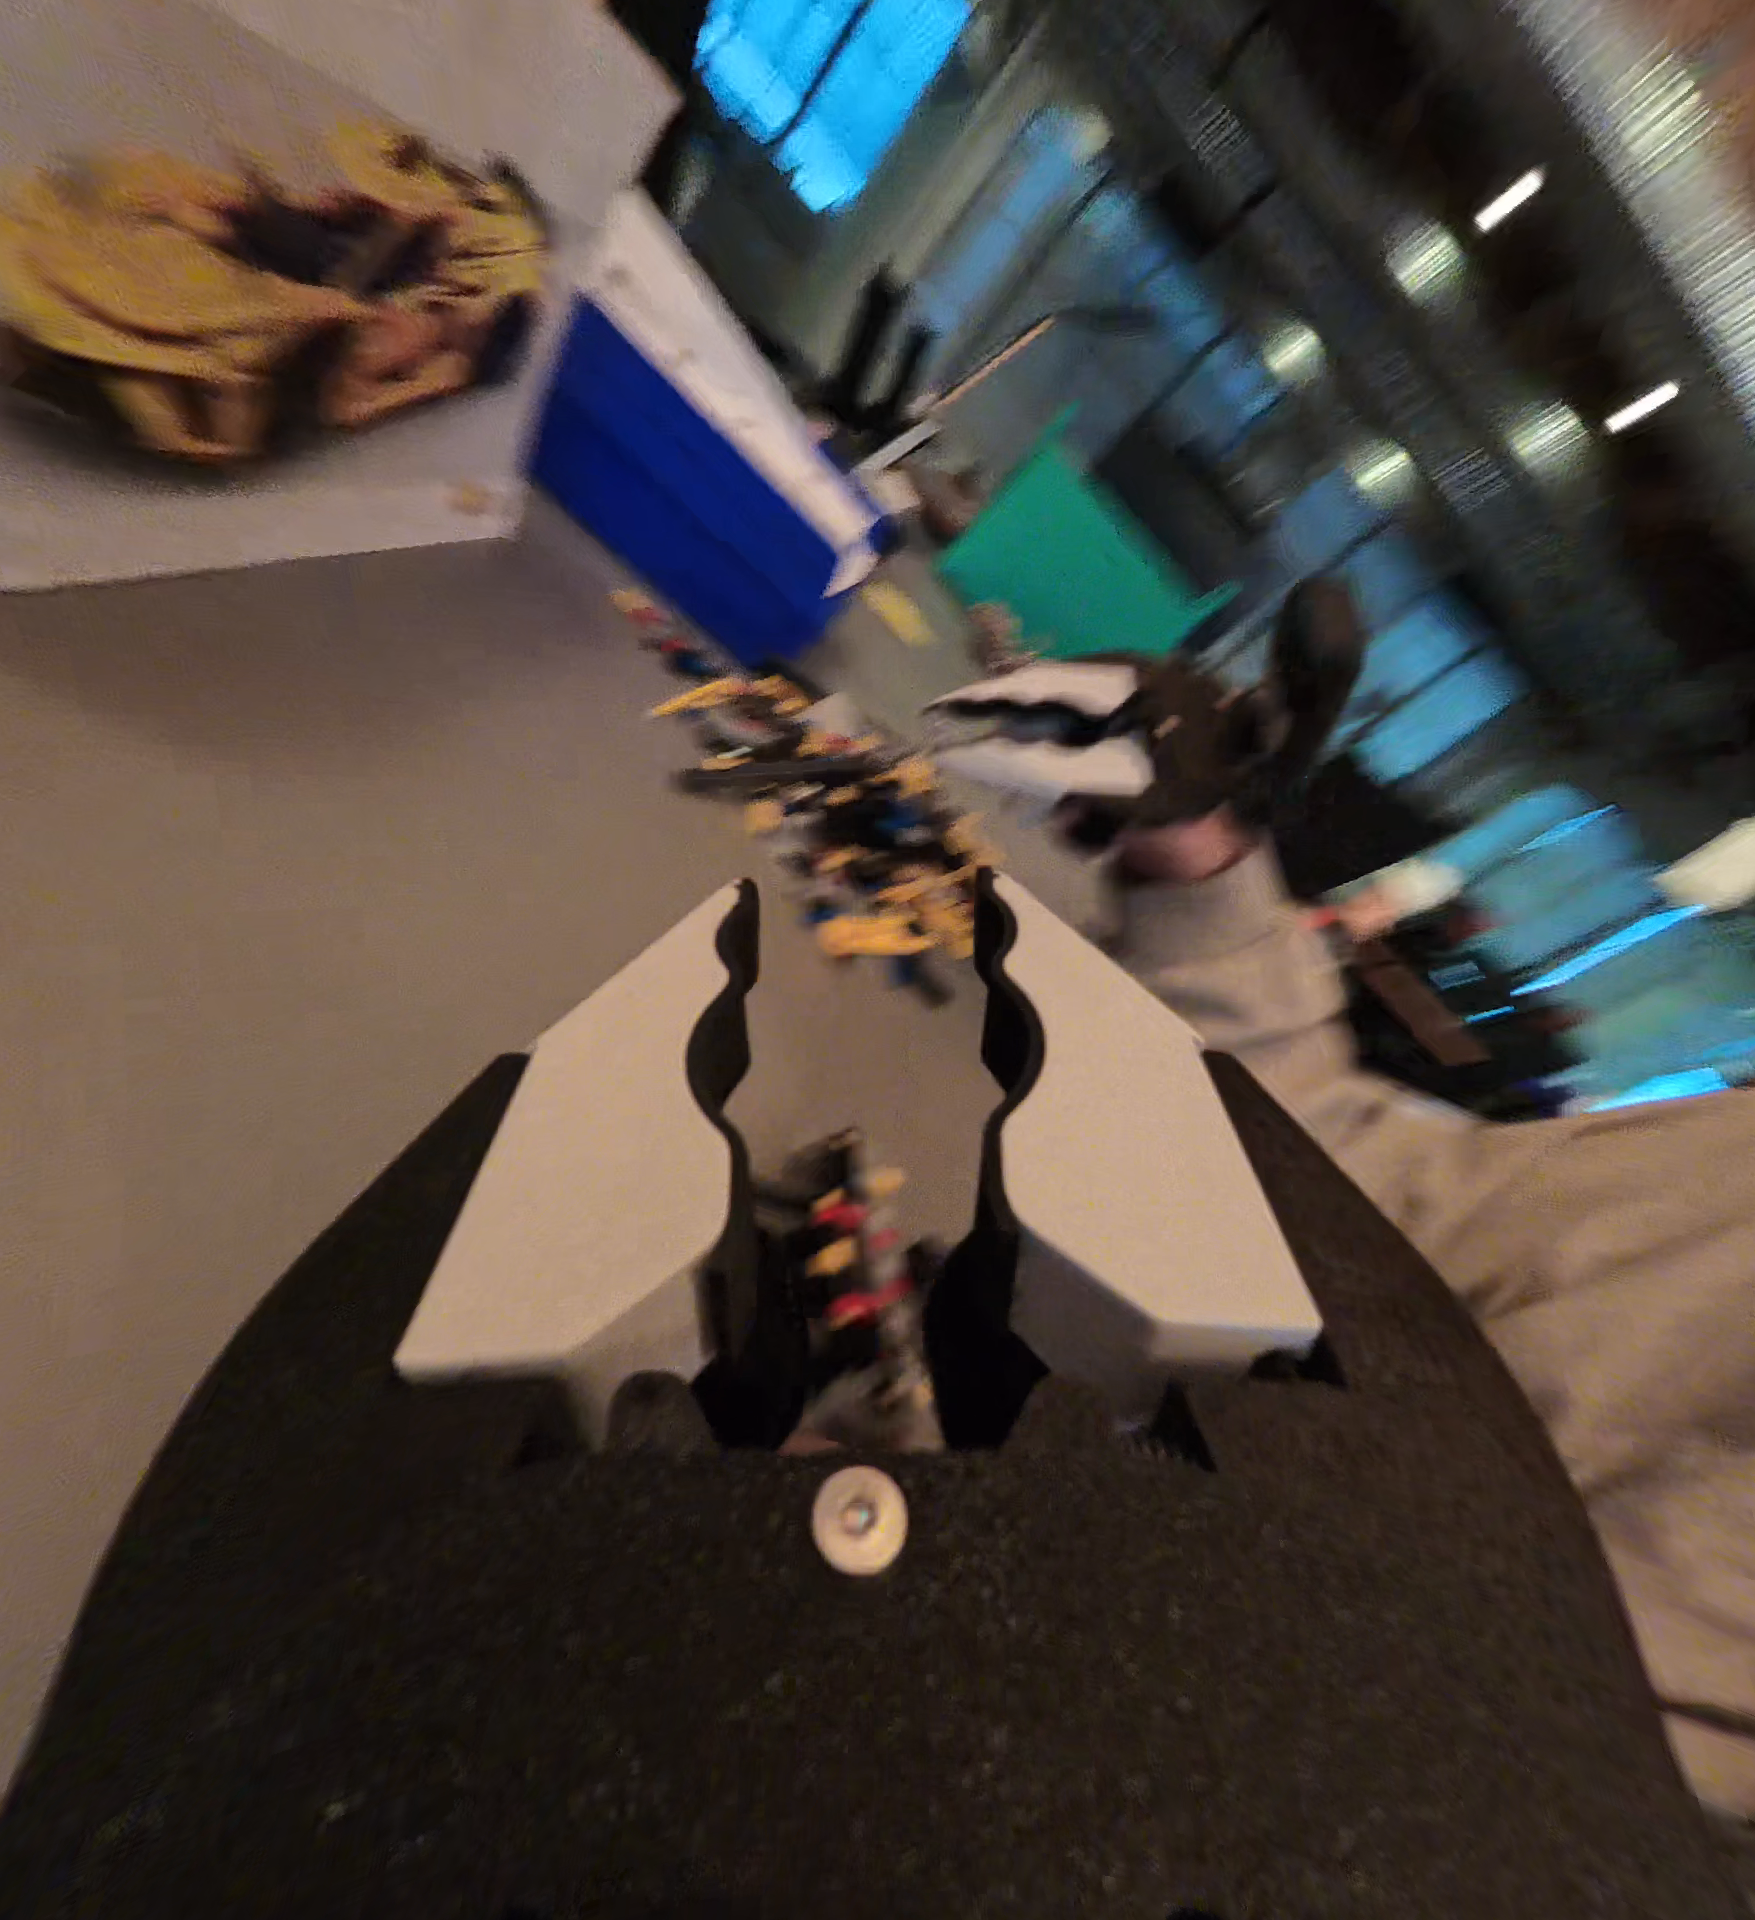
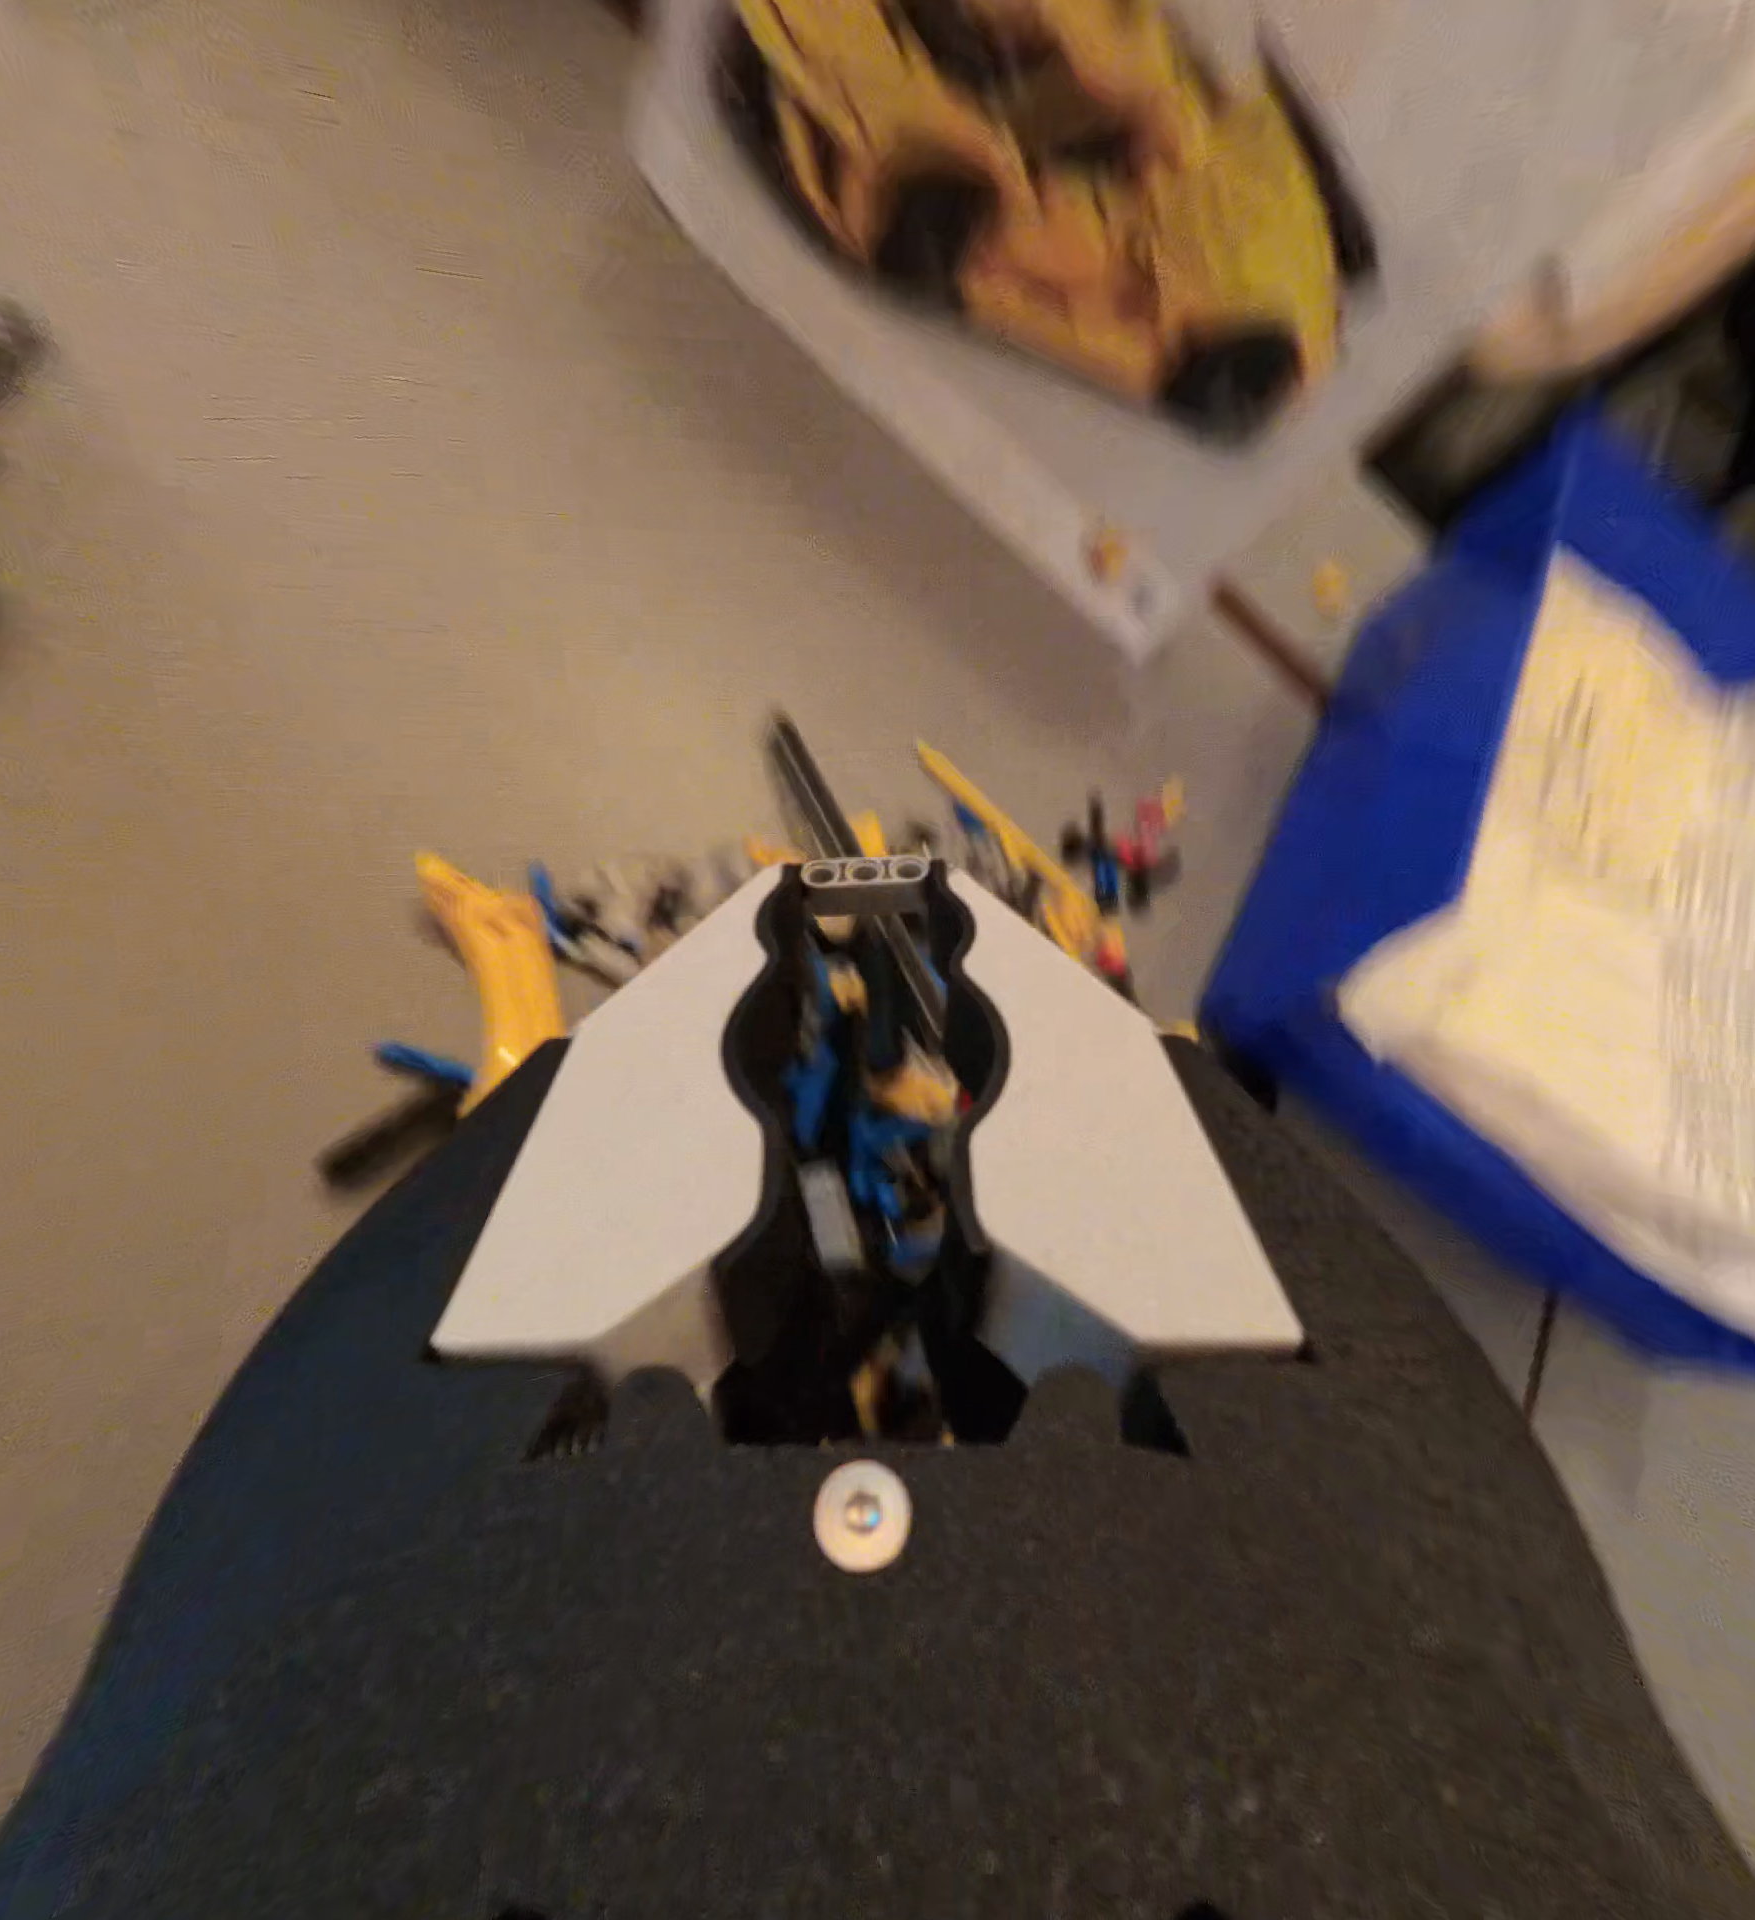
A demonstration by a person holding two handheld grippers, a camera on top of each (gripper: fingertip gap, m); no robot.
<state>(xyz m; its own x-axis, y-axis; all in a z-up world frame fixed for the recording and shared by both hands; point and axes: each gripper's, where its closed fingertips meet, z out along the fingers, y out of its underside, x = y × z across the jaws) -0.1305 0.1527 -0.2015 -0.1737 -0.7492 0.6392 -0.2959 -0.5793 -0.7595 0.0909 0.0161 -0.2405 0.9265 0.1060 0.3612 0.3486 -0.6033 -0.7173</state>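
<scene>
Two grippers | right gripper [image 2: 865, 883] clamps a small grey holed plastic beam [image 2: 865, 885] at its fingertips | left gripper [image 1: 862, 894] jaws parted, empty | beyond: blurred heap of yellow, blue, black building pieces [image 1: 852, 821] on beige tabletop [image 1: 229, 935] | farther: white box picturing yellow car [image 2: 1008, 260], blue bin [image 2: 1372, 987].

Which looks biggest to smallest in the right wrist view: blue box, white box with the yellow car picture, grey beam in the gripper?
1. blue box and white box: look alike in extent, both cropped by the frame, so unranked.
2. grey beam, held at the right gripper tips: smallest, though nearest the camera.
</scene>
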